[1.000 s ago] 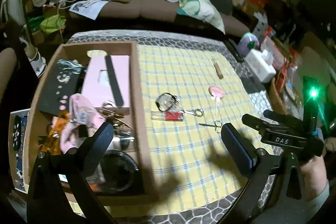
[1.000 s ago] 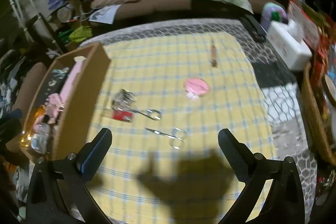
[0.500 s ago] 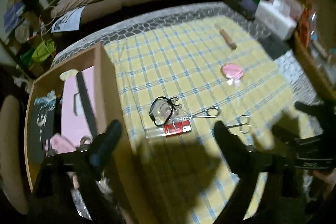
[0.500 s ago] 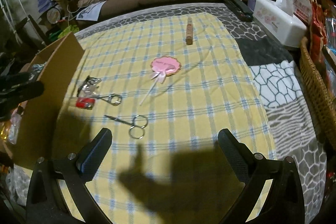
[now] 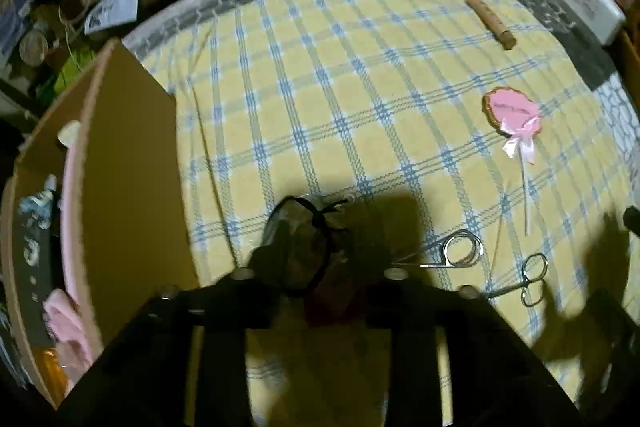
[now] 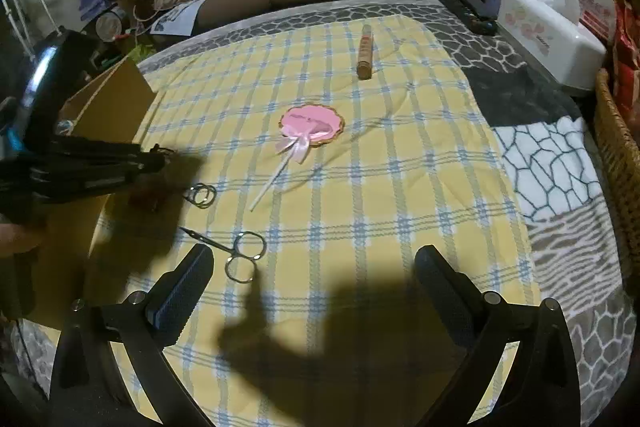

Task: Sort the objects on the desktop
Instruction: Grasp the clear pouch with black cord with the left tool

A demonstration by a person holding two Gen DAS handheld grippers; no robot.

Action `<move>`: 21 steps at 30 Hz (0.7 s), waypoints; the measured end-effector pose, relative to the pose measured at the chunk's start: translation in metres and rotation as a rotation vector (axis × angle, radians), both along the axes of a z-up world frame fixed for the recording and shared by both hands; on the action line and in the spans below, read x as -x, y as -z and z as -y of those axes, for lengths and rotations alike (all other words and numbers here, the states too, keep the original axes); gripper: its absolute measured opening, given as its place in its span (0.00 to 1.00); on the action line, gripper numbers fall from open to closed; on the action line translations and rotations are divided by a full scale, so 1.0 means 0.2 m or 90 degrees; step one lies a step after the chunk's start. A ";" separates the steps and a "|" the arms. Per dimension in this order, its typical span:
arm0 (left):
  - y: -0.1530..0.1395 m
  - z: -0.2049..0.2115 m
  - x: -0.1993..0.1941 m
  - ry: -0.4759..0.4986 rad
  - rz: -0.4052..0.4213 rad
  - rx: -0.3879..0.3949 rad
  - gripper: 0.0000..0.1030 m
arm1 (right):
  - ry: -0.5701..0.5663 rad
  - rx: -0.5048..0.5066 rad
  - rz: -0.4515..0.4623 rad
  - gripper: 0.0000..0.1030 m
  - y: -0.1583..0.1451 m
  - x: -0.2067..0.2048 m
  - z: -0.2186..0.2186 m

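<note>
Two tools, left one nearer the small clutter

Left tool point(image 5: 320, 267) is closing over the clear pouch point(image 5: 298, 239) beside the cardboard box point(image 5: 128, 163); grip not discernible in shadow. Small scissors point(image 6: 236, 251) lie diagonally just ahead of the open, empty right tool point(image 6: 312, 279).

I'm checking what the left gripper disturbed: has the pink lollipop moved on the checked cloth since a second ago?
No. In the right wrist view the pink lollipop lies on the same part of the checked cloth, below the brown stick; only the camera shifted.
</note>
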State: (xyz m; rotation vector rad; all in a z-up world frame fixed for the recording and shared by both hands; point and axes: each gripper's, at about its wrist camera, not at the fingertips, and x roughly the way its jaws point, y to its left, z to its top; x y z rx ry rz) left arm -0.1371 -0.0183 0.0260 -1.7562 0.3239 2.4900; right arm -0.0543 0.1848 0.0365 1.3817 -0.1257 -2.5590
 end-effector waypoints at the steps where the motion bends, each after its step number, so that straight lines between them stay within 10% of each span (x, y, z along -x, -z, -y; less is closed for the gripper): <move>1: 0.00 0.01 0.00 -0.004 -0.002 -0.014 0.12 | -0.002 0.001 0.000 1.00 0.00 0.00 0.01; 21: -0.76 0.34 -0.34 -0.008 -0.094 -0.388 0.06 | -0.053 0.041 -0.023 1.00 -0.10 -0.07 0.19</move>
